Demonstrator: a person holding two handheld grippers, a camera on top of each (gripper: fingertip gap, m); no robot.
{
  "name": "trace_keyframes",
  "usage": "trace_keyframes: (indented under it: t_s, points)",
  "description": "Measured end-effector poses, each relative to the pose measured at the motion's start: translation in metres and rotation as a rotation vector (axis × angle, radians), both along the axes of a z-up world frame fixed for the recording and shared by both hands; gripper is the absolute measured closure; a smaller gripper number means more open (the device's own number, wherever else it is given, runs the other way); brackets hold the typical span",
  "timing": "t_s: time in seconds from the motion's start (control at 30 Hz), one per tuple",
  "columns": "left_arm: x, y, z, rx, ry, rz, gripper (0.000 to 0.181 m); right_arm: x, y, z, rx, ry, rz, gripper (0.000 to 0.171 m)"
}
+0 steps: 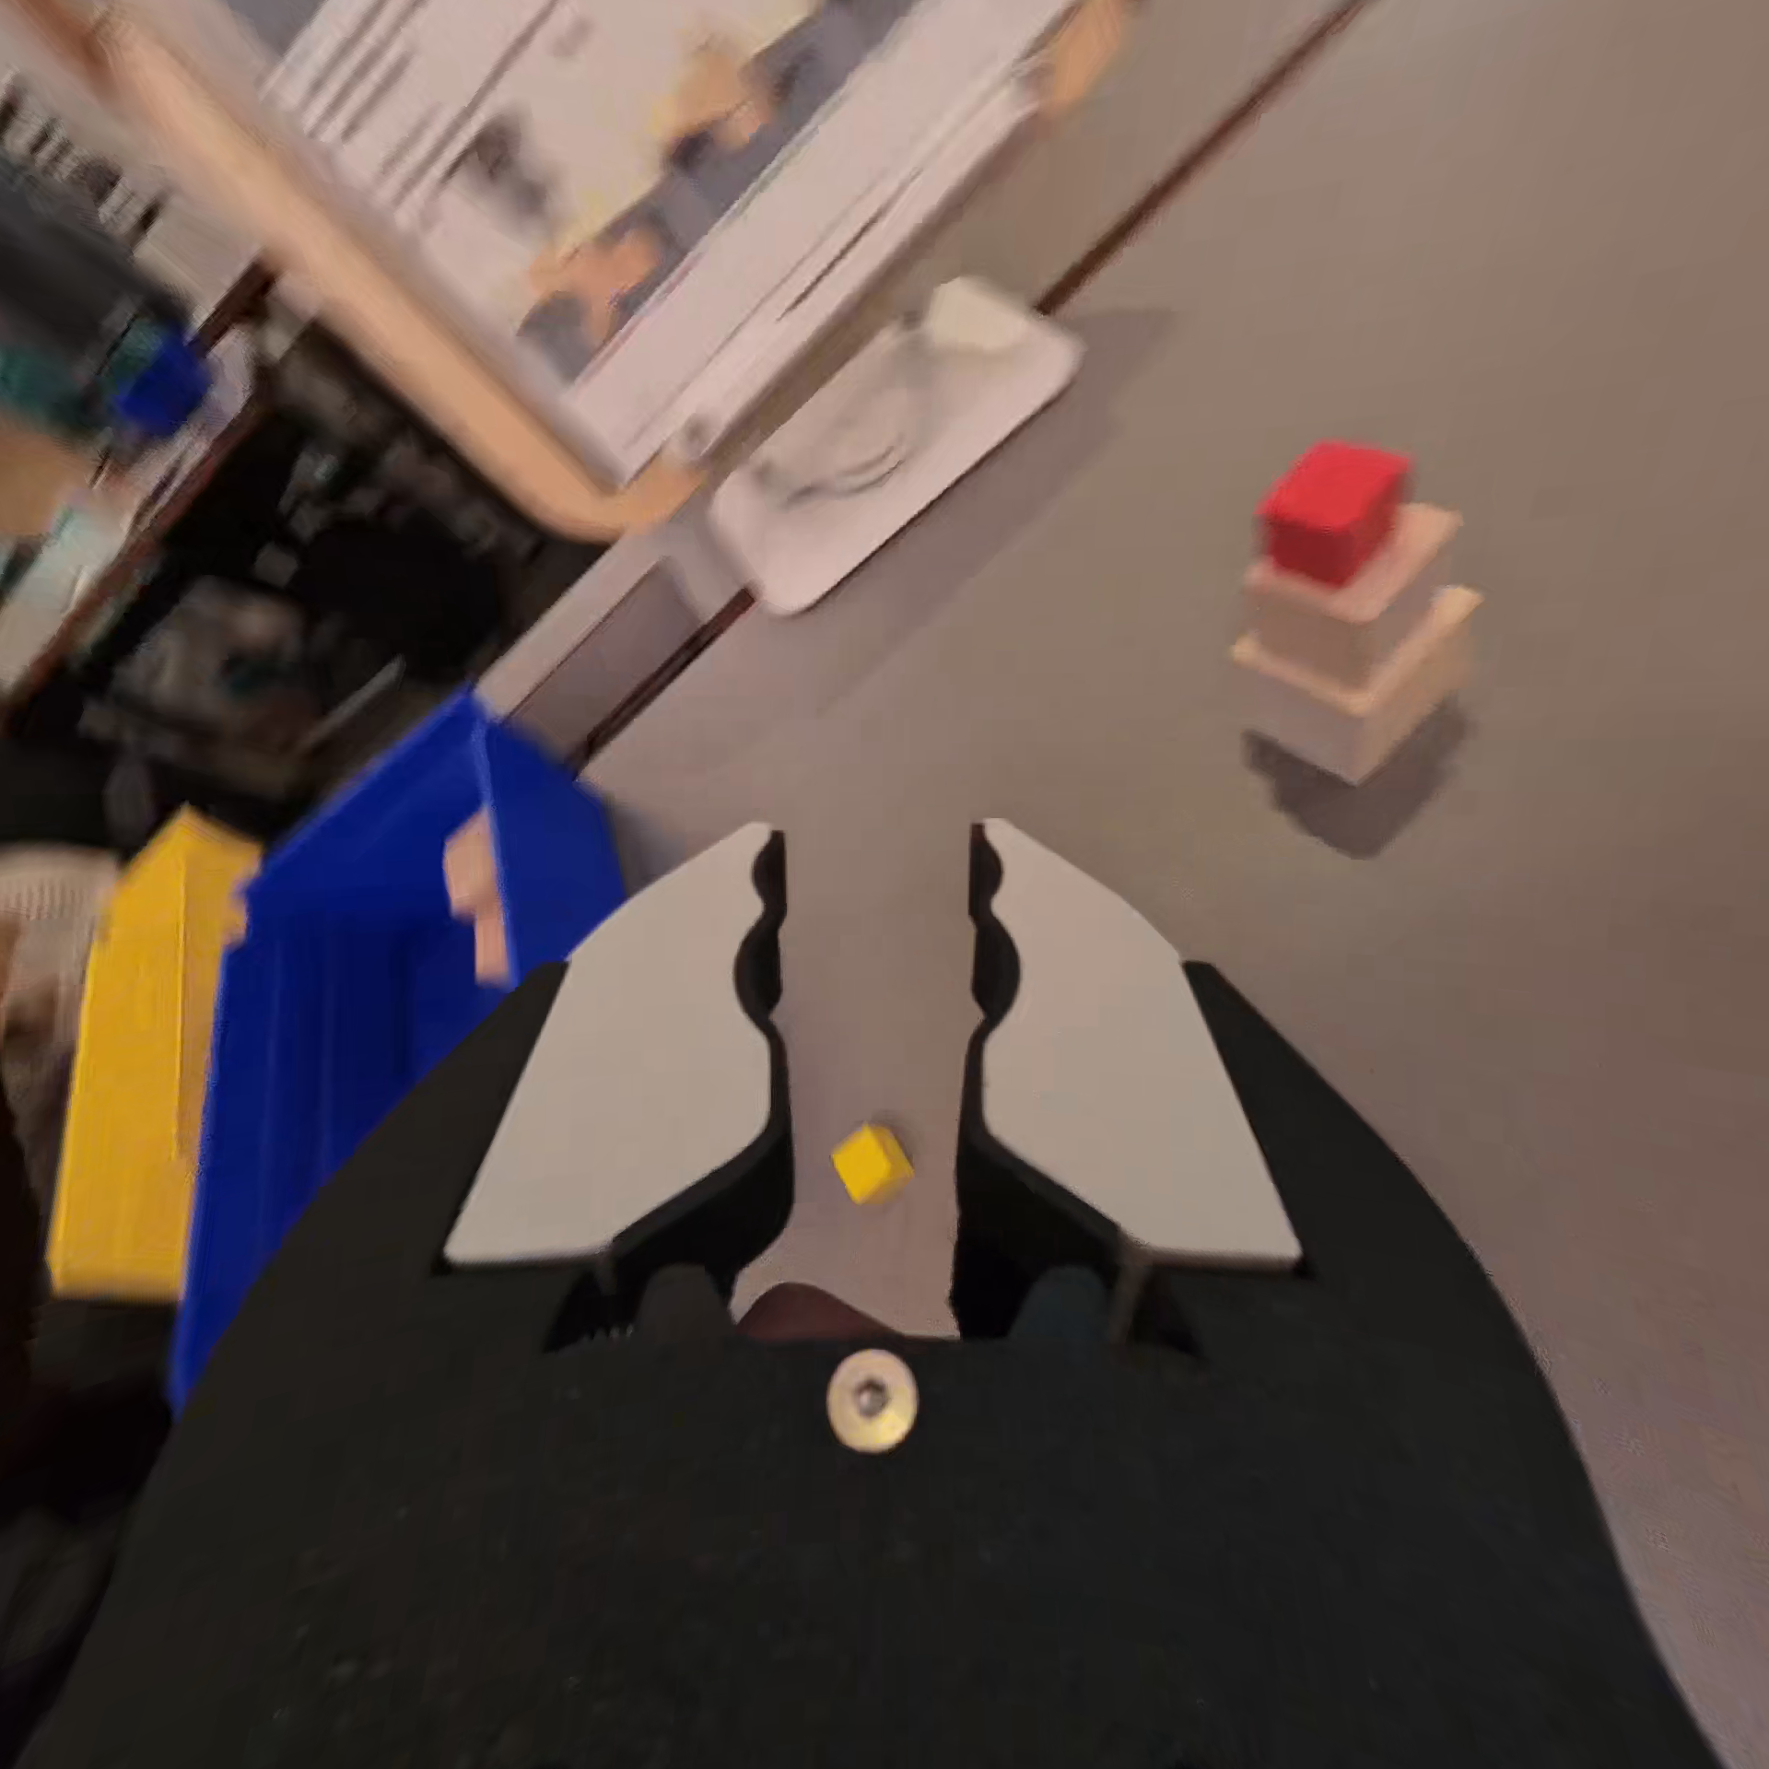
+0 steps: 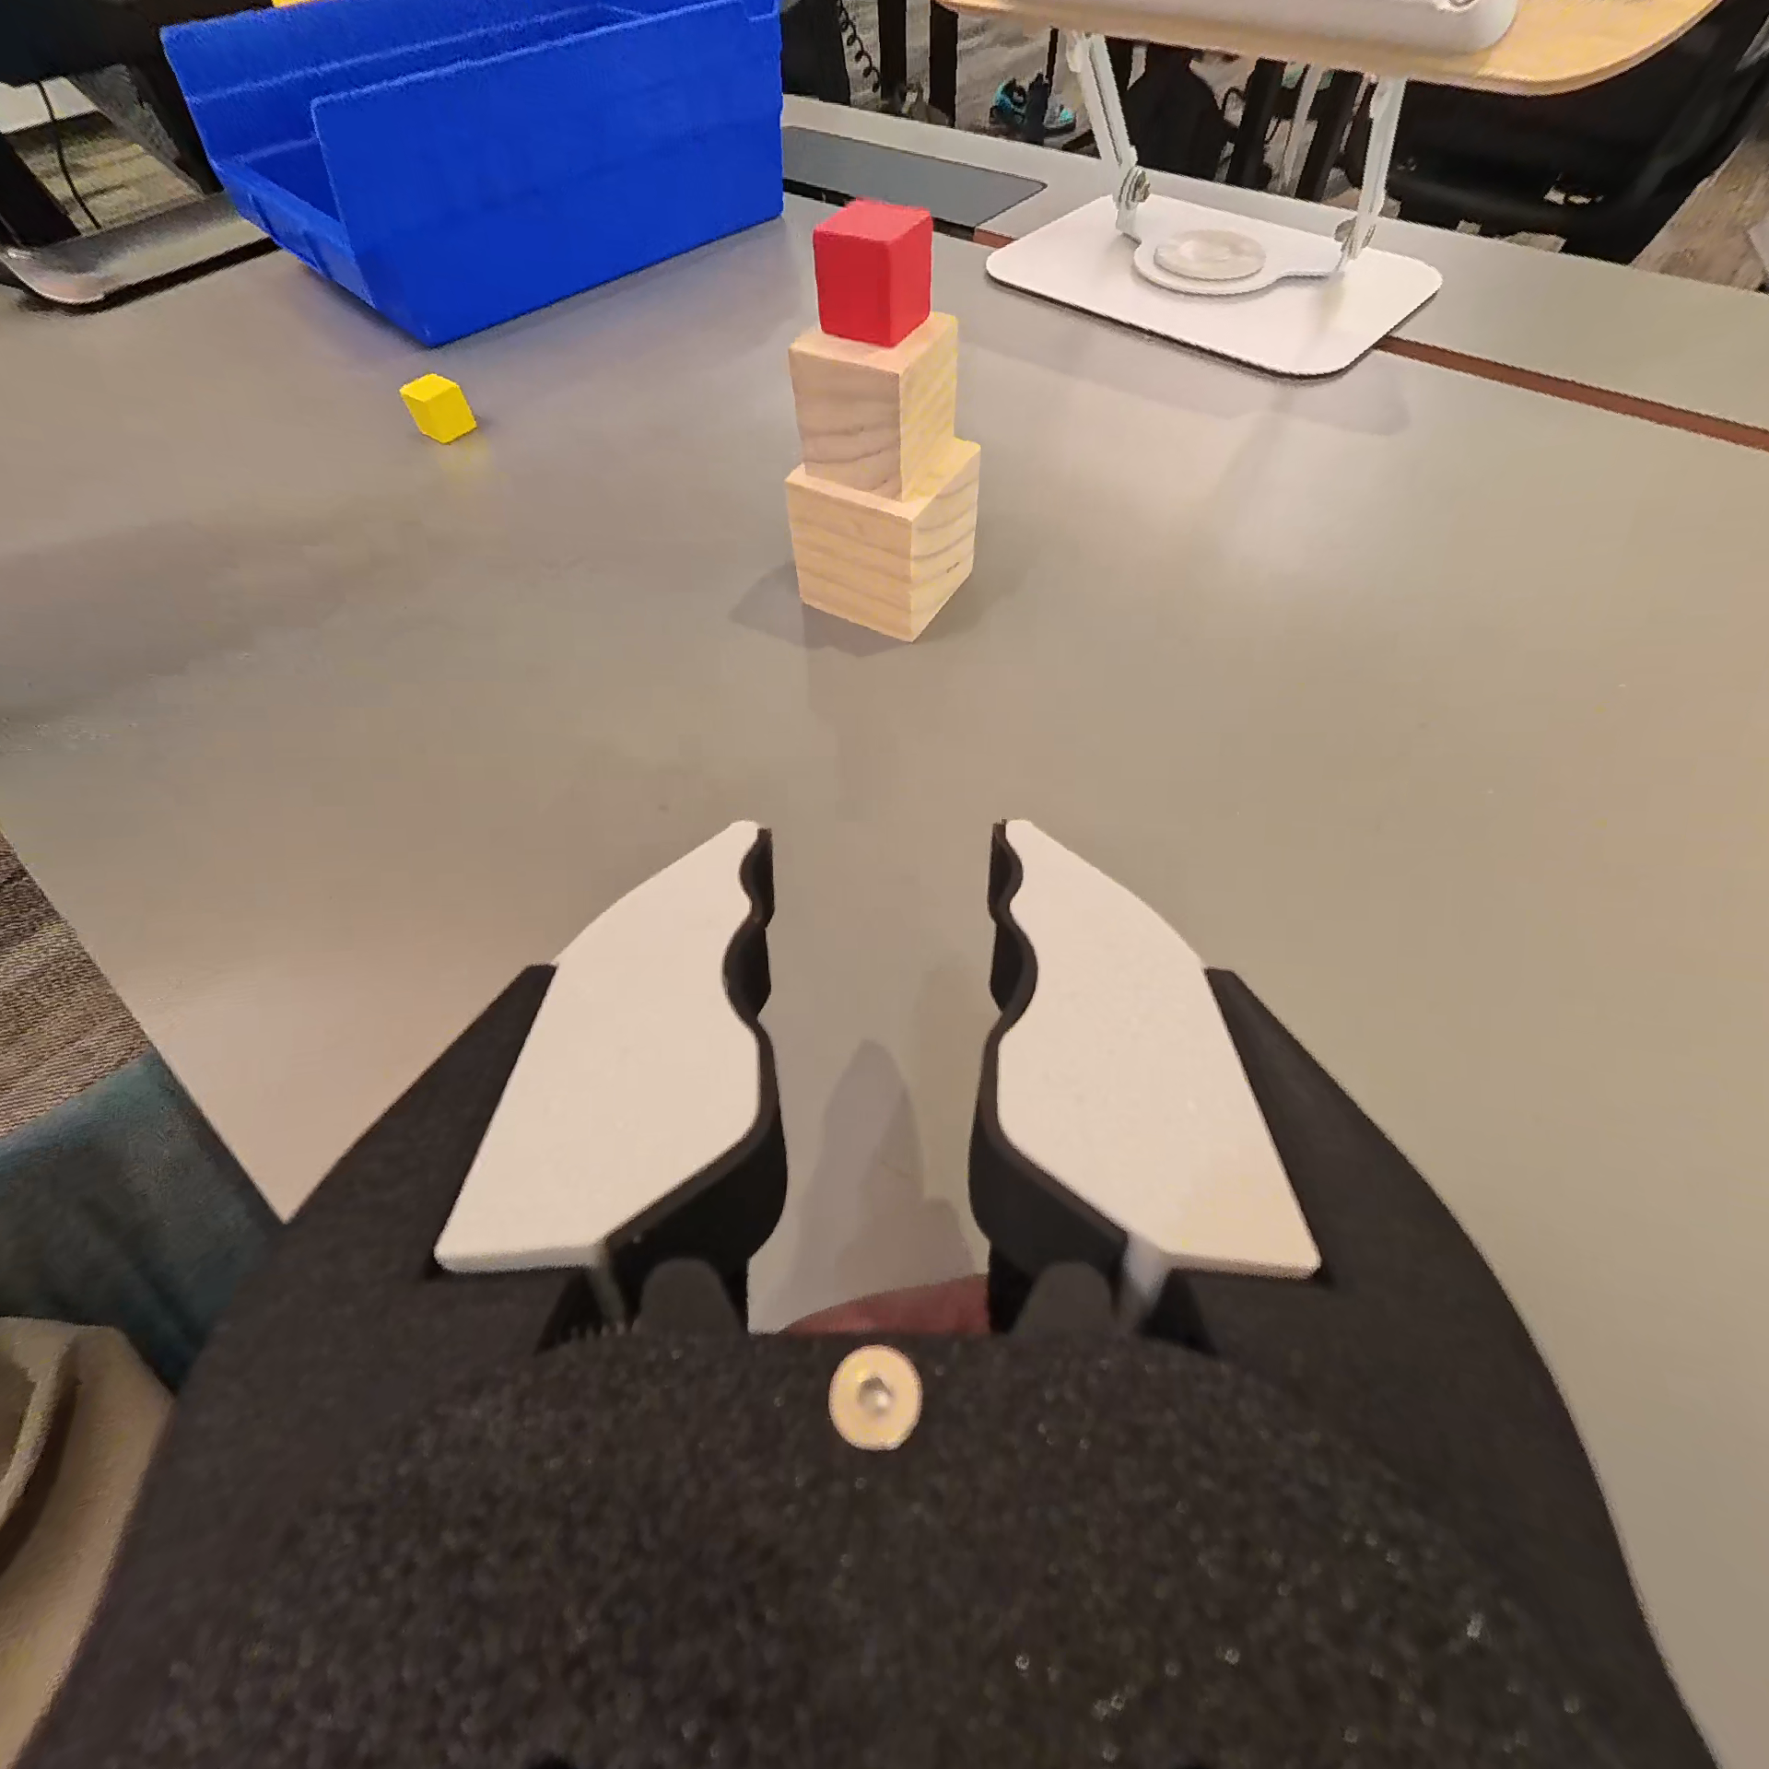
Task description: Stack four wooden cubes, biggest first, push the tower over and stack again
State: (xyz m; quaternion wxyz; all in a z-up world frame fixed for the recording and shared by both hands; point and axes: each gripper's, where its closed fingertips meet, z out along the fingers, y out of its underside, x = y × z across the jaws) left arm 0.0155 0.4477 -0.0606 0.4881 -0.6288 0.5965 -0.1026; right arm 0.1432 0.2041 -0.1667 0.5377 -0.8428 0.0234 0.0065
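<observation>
Where the left wrist view looks down at a tilt and with some blur, the left gripper (image 1: 876, 842) hovers above the grey desk (image 1: 1436, 1053) with its fingers (image 1: 670, 1034) parted and nothing between the pads; the small yellow cube (image 1: 871, 1161) lies on the desk below, seen in the gap near the finger roots. Off to the right a tower stands well apart: the large wooden cube (image 1: 1359, 689) at the bottom, the medium wooden cube (image 1: 1340, 603) on it, the red cube (image 1: 1331, 512) on top. A blue bin (image 1: 383, 957) and a yellow bin (image 1: 134, 1053) sit at the left edge. In the right wrist view, the right gripper (image 2: 881, 842) also hangs empty over the desk (image 2: 1340, 766), fingers (image 2: 660, 1043) spread. Ahead stands the same tower, large wooden cube (image 2: 885, 550), medium wooden cube (image 2: 871, 407) and red cube (image 2: 873, 273), each turned a little against the one below. The yellow cube (image 2: 437, 408) rests alone to the tower's left, near the blue bin (image 2: 498, 153); a white stand (image 2: 1216, 278) sits behind at the right.
</observation>
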Motion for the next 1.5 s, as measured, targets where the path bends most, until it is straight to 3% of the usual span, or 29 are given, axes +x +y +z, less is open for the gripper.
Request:
trace_keyframes:
  t_s: [0.13,0.33,0.63,0.73,0.77,0.9,1.0,1.13,1.27,1.37,1.5]
  points:
    - [-0.054,0.005,-0.058,-0.186,-0.107,0.257,0.125,-0.002,0.004,-0.010,-0.024,0.006,0.010,0.128]
    - [-0.093,0.060,-0.132,-0.282,-0.039,0.570,0.126,-0.010,0.012,-0.011,-0.030,-0.003,0.036,0.128]
    - [-0.077,0.074,-0.174,-0.437,-0.021,0.618,0.125,-0.006,0.013,-0.015,-0.036,0.017,0.035,0.128]
    - [-0.078,0.076,-0.175,-0.448,-0.043,0.623,0.159,-0.005,0.011,-0.016,-0.035,0.020,0.031,0.128]
    - [-0.078,0.076,-0.175,-0.447,-0.050,0.619,0.159,-0.004,0.011,-0.016,-0.036,0.021,0.031,0.128]
    - [-0.066,0.067,-0.162,-0.448,-0.075,0.520,0.159,-0.005,0.010,-0.014,-0.034,0.015,0.031,0.128]
    - [-0.040,0.052,-0.119,-0.344,-0.099,0.341,0.159,-0.005,0.010,-0.012,-0.030,0.011,0.030,0.128]
    - [0.014,0.011,-0.054,-0.214,-0.050,-0.020,0.159,-0.004,0.009,-0.009,-0.025,0.009,0.029,0.128]
    - [0.070,-0.034,-0.019,-0.198,0.085,-0.339,0.159,-0.003,0.009,-0.008,-0.021,0.004,0.028,0.129]
    - [0.100,-0.066,-0.017,-0.192,0.223,-0.559,0.159,-0.002,0.008,-0.008,-0.026,0.005,0.029,0.129]
    - [0.126,-0.070,-0.038,-0.195,0.397,-0.632,0.159,-0.004,0.007,-0.009,-0.029,0.002,0.031,0.129]
